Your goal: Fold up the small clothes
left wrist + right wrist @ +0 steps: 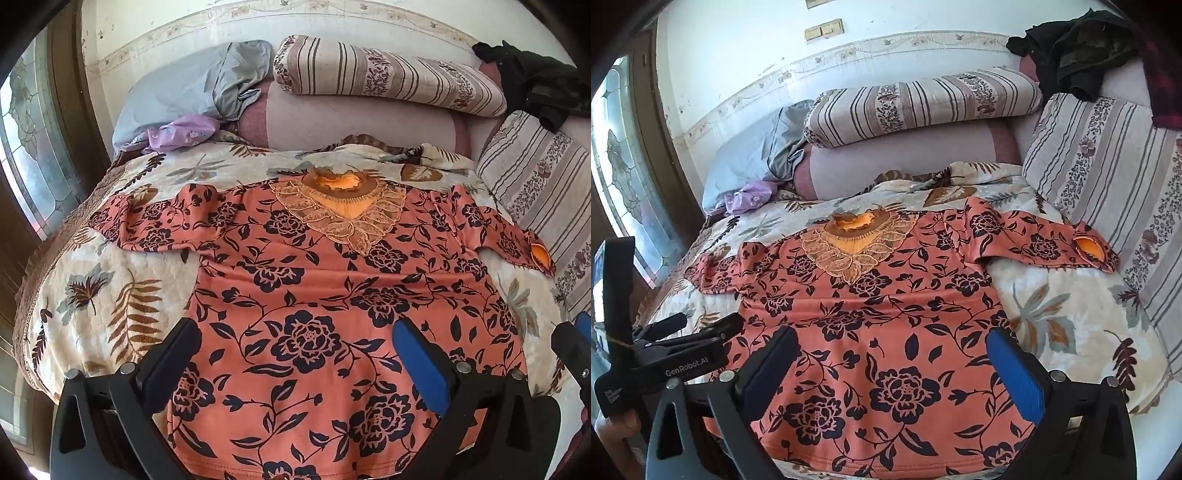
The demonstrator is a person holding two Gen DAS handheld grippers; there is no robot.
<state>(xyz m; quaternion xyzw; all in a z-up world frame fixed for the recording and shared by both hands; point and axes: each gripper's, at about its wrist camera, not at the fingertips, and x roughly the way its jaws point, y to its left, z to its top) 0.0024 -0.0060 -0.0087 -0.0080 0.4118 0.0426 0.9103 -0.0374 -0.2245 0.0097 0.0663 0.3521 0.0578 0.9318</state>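
Flat across the quilt (92,266), the blouse (314,295) hem lies below both gaping, empty tools (295,347) (890,354).

blouse hem (295,469) cut off (bottom edge)

An orange floral blouse (886,332) lies spread flat, front up, on a leaf-patterned quilt (1052,325). The right tool (894,354) hovers wide open above its hem, the left tool (683,332) alongside.
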